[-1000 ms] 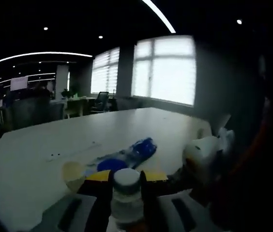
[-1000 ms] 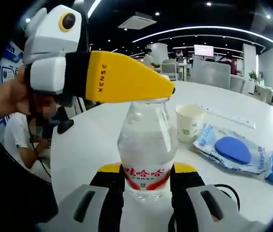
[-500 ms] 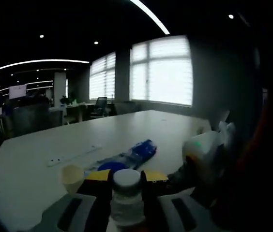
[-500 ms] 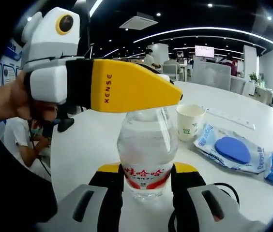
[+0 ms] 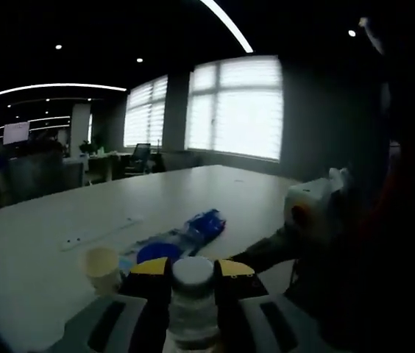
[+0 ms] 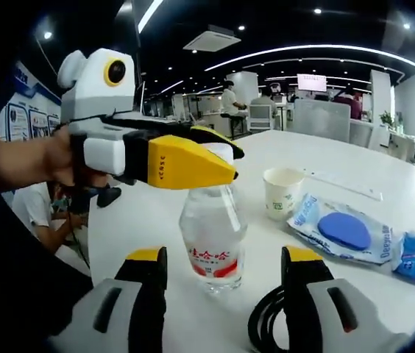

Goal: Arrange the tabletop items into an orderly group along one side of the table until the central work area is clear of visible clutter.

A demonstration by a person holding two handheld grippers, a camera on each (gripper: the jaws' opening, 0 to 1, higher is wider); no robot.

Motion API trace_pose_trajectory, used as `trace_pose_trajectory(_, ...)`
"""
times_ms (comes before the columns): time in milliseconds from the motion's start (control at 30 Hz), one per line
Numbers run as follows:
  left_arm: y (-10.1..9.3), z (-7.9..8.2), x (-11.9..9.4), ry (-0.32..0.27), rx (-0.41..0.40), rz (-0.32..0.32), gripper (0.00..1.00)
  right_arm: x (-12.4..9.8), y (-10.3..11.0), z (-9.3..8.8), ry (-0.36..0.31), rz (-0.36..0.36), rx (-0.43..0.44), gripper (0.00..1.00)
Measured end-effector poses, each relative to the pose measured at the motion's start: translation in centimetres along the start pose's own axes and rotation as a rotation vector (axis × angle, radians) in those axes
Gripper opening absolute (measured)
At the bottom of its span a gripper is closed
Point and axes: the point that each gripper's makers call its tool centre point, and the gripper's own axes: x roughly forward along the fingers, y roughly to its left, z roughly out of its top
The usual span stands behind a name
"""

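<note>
Right tongs (image 6: 222, 276): jaws now spread wide, standing clear on both sides of the water bottle (image 6: 213, 234). Half a second ago they pinched the bottle at its red label; that grip is gone and the bottle reads farther from the camera, so the right hand has released and drawn back a little.

Left tongs (image 6: 226, 163): seen from the right gripper view, the yellow jaws are closed on the bottle's neck and cap. The left gripper view agrees, with the white cap (image 5: 193, 271) squeezed between its own jaws (image 5: 193, 273). That hold is unchanged across the last second.

Bottle stands upright with its base apparently on the white tabletop (image 6: 384, 290), near the edge by the person. Contact under the base is hard to confirm.

Other items on the tabletop beyond the bottle: paper cup (image 6: 282, 193), clear packet with a blue pad (image 6: 341, 234), small blue wrapper (image 6: 414, 257), all lying loosely apart. A black cable (image 6: 266, 331) coils just beside the right tongs.

Judgement: the bottle has passed to the left hand alone. The right hand is free to collect the cup or packets. Grouping looks barely begun.
</note>
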Motion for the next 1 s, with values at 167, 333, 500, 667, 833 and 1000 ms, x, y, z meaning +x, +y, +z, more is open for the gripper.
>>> trace_pose_trajectory(167,0.0,0.0,-0.1,0.008,0.011,-0.050,0.20,-2.2,-1.4,0.5,-0.014,-0.046,0.001,0.62)
trace_pose_trajectory(333,-0.8,-0.1,-0.4,0.022,0.053,-0.138,0.20,-5.2,-3.9,1.6,-0.056,-0.134,0.027,0.75)
trace_pose_trajectory(500,-1.0,-0.3,-0.9,0.011,0.057,-0.218,0.21,-8.4,-7.3,1.5,-0.073,-0.234,0.082,0.86)
trace_pose_trajectory(667,0.1,-1.0,-1.3,0.016,0.064,-0.279,0.21,-10.7,-10.0,0.9,-0.075,-0.308,0.115,0.92)
trace_pose_trajectory(833,-0.3,-1.3,-1.4,0.031,0.084,-0.355,0.21,-11.8,-11.3,0.2,-0.070,-0.344,0.134,0.98)
trace_pose_trajectory(1000,-1.3,-1.2,-1.5,0.039,0.096,-0.437,0.21,-12.5,-11.9,-1.2,-0.046,-0.368,0.153,0.98)
